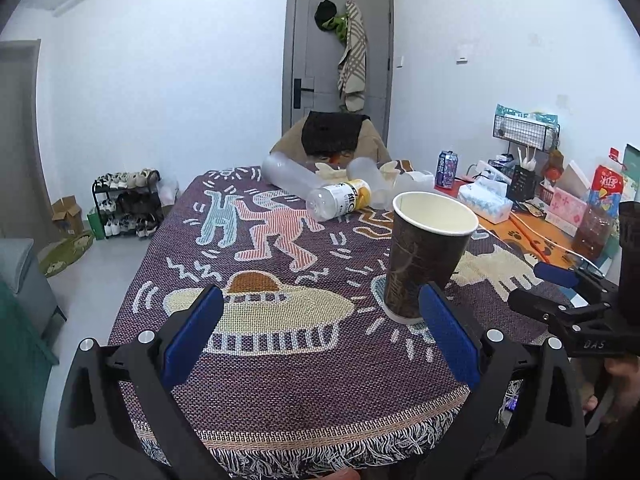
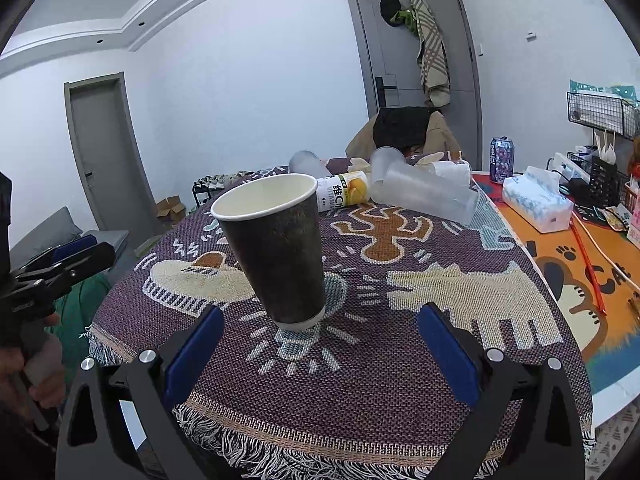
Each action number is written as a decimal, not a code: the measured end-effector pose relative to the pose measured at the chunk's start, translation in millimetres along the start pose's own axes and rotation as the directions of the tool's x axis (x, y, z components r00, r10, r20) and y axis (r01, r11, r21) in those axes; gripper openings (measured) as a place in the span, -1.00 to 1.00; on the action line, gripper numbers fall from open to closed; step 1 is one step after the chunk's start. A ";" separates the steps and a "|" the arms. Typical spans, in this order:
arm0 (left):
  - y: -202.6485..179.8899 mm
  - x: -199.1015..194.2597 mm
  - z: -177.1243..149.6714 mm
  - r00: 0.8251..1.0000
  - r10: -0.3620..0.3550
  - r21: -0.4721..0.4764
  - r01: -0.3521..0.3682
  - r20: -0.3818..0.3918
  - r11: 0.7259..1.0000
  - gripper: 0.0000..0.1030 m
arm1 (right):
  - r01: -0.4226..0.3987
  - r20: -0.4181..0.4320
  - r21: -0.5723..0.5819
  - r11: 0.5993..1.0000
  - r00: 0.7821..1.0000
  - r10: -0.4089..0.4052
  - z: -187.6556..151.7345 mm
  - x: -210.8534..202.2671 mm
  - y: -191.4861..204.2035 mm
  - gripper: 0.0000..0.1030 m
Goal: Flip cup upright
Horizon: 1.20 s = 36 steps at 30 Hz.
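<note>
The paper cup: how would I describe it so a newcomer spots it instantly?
Start at the purple woven cloth with cartoon figures covering the table. Near its front edge stands the paper cup, upright, mouth up. Unlike the clear plastic cups lying at the far end, it is dark brown with a white inside.
</note>
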<state>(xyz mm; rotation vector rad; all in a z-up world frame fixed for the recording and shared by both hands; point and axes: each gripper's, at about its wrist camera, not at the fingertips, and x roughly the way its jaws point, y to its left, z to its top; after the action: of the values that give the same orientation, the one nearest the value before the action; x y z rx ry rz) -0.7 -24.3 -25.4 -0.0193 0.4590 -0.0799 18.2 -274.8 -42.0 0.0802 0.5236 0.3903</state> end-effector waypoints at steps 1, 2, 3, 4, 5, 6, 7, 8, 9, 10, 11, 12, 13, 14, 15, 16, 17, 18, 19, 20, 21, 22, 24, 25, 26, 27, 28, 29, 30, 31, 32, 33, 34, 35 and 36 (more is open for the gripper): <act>0.1 -1.2 -0.5 1.000 0.002 0.002 -0.002 0.003 1.000 0.89 | -0.001 -0.001 0.002 1.000 1.000 0.001 -0.3 -0.3 0.1 0.85; -0.3 -1.5 -0.7 1.000 0.000 0.001 0.000 0.005 1.000 0.89 | -0.004 -0.001 0.003 1.000 1.000 0.004 -0.3 -0.8 0.5 0.85; -0.1 -1.5 -0.8 1.000 -0.002 -0.001 0.002 0.005 1.000 0.89 | -0.007 -0.001 0.003 1.000 1.000 0.007 0.0 -0.9 1.0 0.85; 0.0 -1.8 -1.2 1.000 -0.002 -0.003 0.002 0.005 1.000 0.89 | -0.010 0.000 0.000 1.000 1.000 0.010 0.3 -1.3 2.1 0.85; -0.6 -1.8 -1.6 1.000 -0.001 -0.002 0.001 0.005 1.000 0.89 | -0.011 0.001 -0.004 1.000 1.000 0.011 0.6 -1.5 3.1 0.85; -0.9 -1.8 -1.9 1.000 -0.001 0.001 0.001 0.005 1.000 0.89 | -0.012 0.002 -0.006 1.000 1.000 0.012 0.5 -1.8 3.8 0.85; -1.3 -2.0 -2.1 1.000 0.000 0.005 0.000 0.005 1.000 0.89 | -0.013 0.003 -0.008 1.000 1.000 0.013 0.9 -1.8 4.5 0.85; -1.9 -2.1 -2.2 1.000 0.001 0.007 -0.001 0.005 1.000 0.89 | -0.013 0.003 -0.007 1.000 1.000 0.013 1.1 -1.8 4.6 0.85; -2.0 -2.1 -2.0 1.000 0.001 0.008 -0.001 0.005 1.000 0.89 | -0.014 0.004 -0.006 1.000 1.000 0.014 1.3 -1.9 4.7 0.85; -2.1 -2.2 -2.1 1.000 0.000 0.006 0.000 0.007 1.000 0.89 | -0.015 0.006 -0.004 1.000 1.000 0.015 1.7 -2.0 4.7 0.85; -2.2 -2.0 -1.9 1.000 0.001 0.006 -0.001 0.007 1.000 0.89 | -0.015 0.008 -0.003 1.000 1.000 0.015 1.8 -2.2 4.8 0.85; -1.8 -1.6 -1.7 1.000 0.003 0.004 -0.003 0.006 1.000 0.89 | -0.015 0.009 -0.003 1.000 1.000 0.016 1.9 -2.4 4.6 0.85; -1.6 -1.3 -2.3 1.000 0.003 0.003 -0.003 0.006 1.000 0.89 | -0.016 0.010 -0.002 1.000 1.000 0.016 2.2 -2.5 4.7 0.85; -1.3 -1.0 -2.0 1.000 0.003 0.002 -0.003 0.006 1.000 0.89 | -0.017 0.011 -0.002 1.000 1.000 0.017 2.3 -2.7 4.9 0.85; -1.0 -0.7 -2.0 1.000 0.003 0.000 -0.003 0.006 1.000 0.89 | -0.017 0.012 -0.002 1.000 1.000 0.017 2.4 -3.5 5.2 0.85; -1.2 -1.1 -2.1 1.000 0.002 0.000 -0.002 0.006 1.000 0.89 | -0.017 0.012 -0.002 1.000 1.000 0.017 2.4 -3.5 5.2 0.85; -1.1 -1.1 -2.1 1.000 0.001 0.000 -0.001 0.007 1.000 0.89 | -0.017 0.012 -0.001 1.000 1.000 0.017 2.6 -3.6 5.5 0.85; -1.4 -1.0 -1.9 1.000 0.001 0.001 -0.002 0.009 1.000 0.89 | -0.017 0.013 -0.001 1.000 1.000 0.017 2.7 -3.6 5.7 0.85; -1.4 -1.0 -1.8 1.000 0.001 0.002 -0.001 0.010 1.000 0.89 | -0.017 0.013 0.001 1.000 1.000 0.017 2.8 -3.5 5.7 0.85; -1.3 -0.7 -1.4 1.000 -0.001 0.001 0.001 0.010 1.000 0.89 | -0.016 0.013 0.003 1.000 1.000 0.016 3.0 -3.5 5.5 0.85; -0.9 -0.9 -1.4 1.000 -0.003 -0.001 0.003 0.010 1.000 0.89 | -0.015 0.014 0.004 1.000 1.000 0.015 3.1 -3.5 5.5 0.85; -0.8 -0.7 -1.3 1.000 -0.003 -0.001 0.003 0.011 1.000 0.89 | -0.015 0.015 0.007 1.000 1.000 0.015 3.0 -3.7 5.5 0.85; -0.9 -0.7 -1.3 1.000 -0.002 0.001 0.002 0.011 1.000 0.89 | -0.015 0.015 0.012 1.000 1.000 0.015 2.9 -4.2 5.3 0.85; -1.0 -0.8 -1.2 1.000 -0.004 0.003 0.004 0.013 1.000 0.89 | -0.014 0.016 0.014 1.000 1.000 0.014 2.8 -4.5 5.3 0.85; -1.2 -0.5 -0.5 1.000 -0.009 0.005 0.009 0.014 1.000 0.89 | -0.012 0.016 0.015 1.000 1.000 0.012 2.7 -4.8 5.5 0.85; -0.9 0.1 0.3 1.000 -0.014 0.007 0.014 0.014 1.000 0.89 | -0.011 0.016 0.016 1.000 1.000 0.010 2.8 -4.9 5.4 0.85; -0.5 0.3 0.6 1.000 -0.014 0.007 0.014 0.016 1.000 0.89 | -0.010 0.015 0.017 1.000 1.000 0.009 3.1 -5.0 5.1 0.85; -0.6 0.8 1.4 1.000 -0.018 0.007 0.017 0.018 1.000 0.89 | -0.007 0.015 0.018 1.000 1.000 0.007 3.4 -5.0 5.1 0.85; -0.5 1.1 1.7 1.000 -0.020 0.007 0.020 0.019 1.000 0.89 | -0.004 0.016 0.020 1.000 1.000 0.004 3.6 -5.1 5.1 0.85; -0.3 1.4 2.1 1.000 -0.023 0.007 0.023 0.020 1.000 0.89 | -0.002 0.017 0.021 1.000 1.000 0.002 3.5 -5.4 4.9 0.85; 0.0 1.9 2.4 0.999 -0.024 0.008 0.024 0.022 1.000 0.89 | -0.001 0.018 0.022 1.000 1.000 0.001 3.2 -5.3 4.8 0.85; -0.6 2.2 2.6 0.999 -0.024 0.010 0.024 0.022 1.000 0.89 | 0.000 0.017 0.023 1.000 1.000 -0.001 3.2 -4.9 4.8 0.85; -1.1 2.6 3.2 0.999 -0.025 0.011 0.024 0.022 1.000 0.89 | 0.002 0.016 0.024 1.000 1.000 -0.002 3.0 -4.4 4.8 0.85; -1.5 2.7 3.6 0.999 -0.024 0.013 0.024 0.024 1.000 0.89 | 0.002 0.015 0.025 1.000 1.000 -0.003 2.8 -3.9 4.8 0.85; -1.6 2.6 4.2 0.999 -0.024 0.015 0.023 0.026 1.000 0.89 | 0.003 0.014 0.025 1.000 1.000 -0.004 2.7 -3.4 4.9 0.85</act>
<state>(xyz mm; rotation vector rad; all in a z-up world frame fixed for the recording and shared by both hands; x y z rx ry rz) 3.4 -26.2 -22.7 -0.0116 0.4320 -0.1058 15.3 -271.5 -37.2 0.1062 0.5149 0.3797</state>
